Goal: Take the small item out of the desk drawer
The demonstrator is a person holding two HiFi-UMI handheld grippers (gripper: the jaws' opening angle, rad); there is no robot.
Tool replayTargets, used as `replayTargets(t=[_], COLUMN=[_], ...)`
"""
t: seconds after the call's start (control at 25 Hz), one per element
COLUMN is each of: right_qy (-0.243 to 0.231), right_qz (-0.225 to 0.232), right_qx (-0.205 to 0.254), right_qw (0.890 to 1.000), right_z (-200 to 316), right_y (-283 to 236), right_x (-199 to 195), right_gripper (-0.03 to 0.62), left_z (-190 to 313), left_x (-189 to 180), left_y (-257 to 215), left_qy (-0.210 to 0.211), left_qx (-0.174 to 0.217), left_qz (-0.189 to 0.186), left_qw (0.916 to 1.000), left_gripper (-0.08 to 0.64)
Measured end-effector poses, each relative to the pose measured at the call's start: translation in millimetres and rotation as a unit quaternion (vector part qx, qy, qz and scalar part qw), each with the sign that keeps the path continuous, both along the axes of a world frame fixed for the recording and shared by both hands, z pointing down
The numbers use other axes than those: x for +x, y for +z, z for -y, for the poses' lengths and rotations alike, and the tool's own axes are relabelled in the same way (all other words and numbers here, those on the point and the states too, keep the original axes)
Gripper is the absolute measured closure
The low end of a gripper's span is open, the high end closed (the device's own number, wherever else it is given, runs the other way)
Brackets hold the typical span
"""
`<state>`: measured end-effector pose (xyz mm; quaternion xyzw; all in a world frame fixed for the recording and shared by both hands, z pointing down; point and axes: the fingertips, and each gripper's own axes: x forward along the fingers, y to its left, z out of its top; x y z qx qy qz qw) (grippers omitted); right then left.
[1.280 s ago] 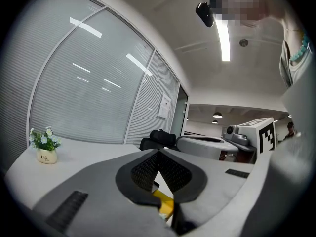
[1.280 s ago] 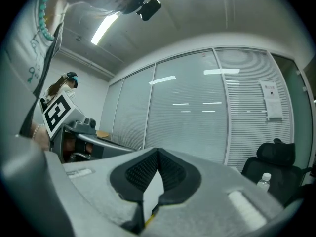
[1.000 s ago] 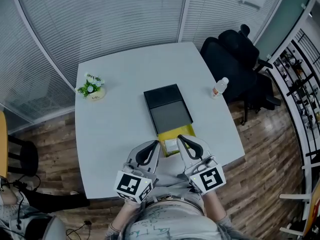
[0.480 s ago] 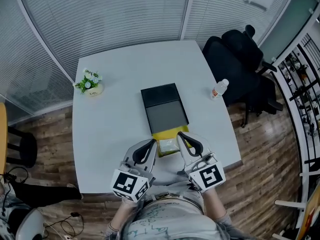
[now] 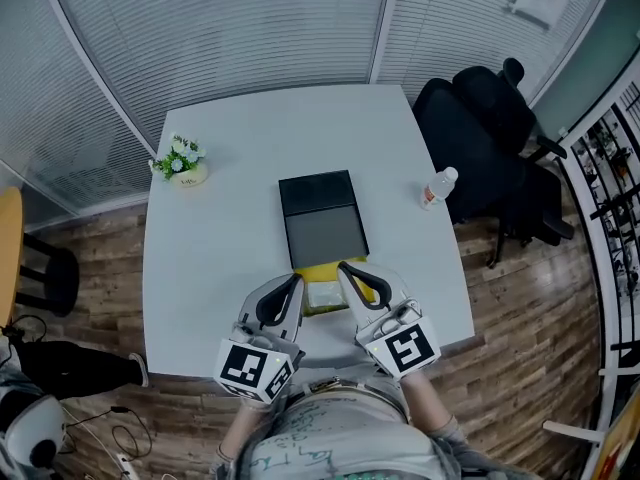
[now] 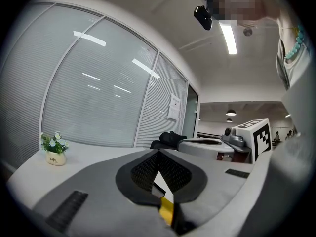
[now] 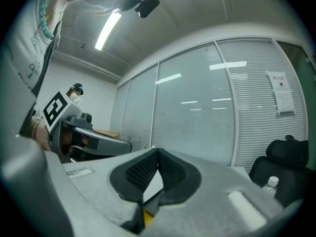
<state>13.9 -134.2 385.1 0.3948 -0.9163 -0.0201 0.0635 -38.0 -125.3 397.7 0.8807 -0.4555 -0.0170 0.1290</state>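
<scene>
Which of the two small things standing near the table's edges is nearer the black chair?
The clear bottle, at the right edge of the table beside the black chair. The flower pot stands at the opposite, left edge.

Head view looks steeply down; each gripper view rides just behind its jaws, facing level — all share the pale grey tabletop (image 5: 220,218) ahead.

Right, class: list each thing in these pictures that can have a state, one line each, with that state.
drawer: pulled open toward the person
small item: lying inside the drawer, not gripped
left gripper: shut, empty
right gripper: shut, empty
bottle: upright on the table
flower pot: upright
</scene>
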Motion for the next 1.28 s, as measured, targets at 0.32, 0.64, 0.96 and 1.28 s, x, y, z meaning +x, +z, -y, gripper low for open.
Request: replayTargets(t=[0.32, 0.64, 0.96, 1.28], right_qy=[-0.026, -0.041, -0.066, -0.114], right_qz=[0.007, 0.004, -0.021, -0.091], right_qx=[0.01, -0.001, -0.016, -0.041], right_qw=[1.0, 0.999, 0.997, 0.988], right_z=[2.9, 7.0, 6.5, 8.1], right_y=[-3.4, 2.8, 16.3, 63.2], right_x=[-1.1, -3.2, -10.5, -18.5], right_gripper=[0.591, 0.591, 0.591, 0.59], left_z=[1.8, 5.6, 4.9, -0.6], left_x=[9.1, 10.9, 10.1, 1.0], left_y=[-3.5, 3.3, 5.2, 7.2], left_qy=[-0.006, -0.007, -0.009, -0.022], left_qx=[0.002, -0.006, -0.012, -0.022], left_qz=[-0.001, 0.004, 0.003, 0.0], left_qw=[1.0, 1.0, 0.9999, 0.9995], left_gripper=[0.563, 0.563, 0.563, 0.563])
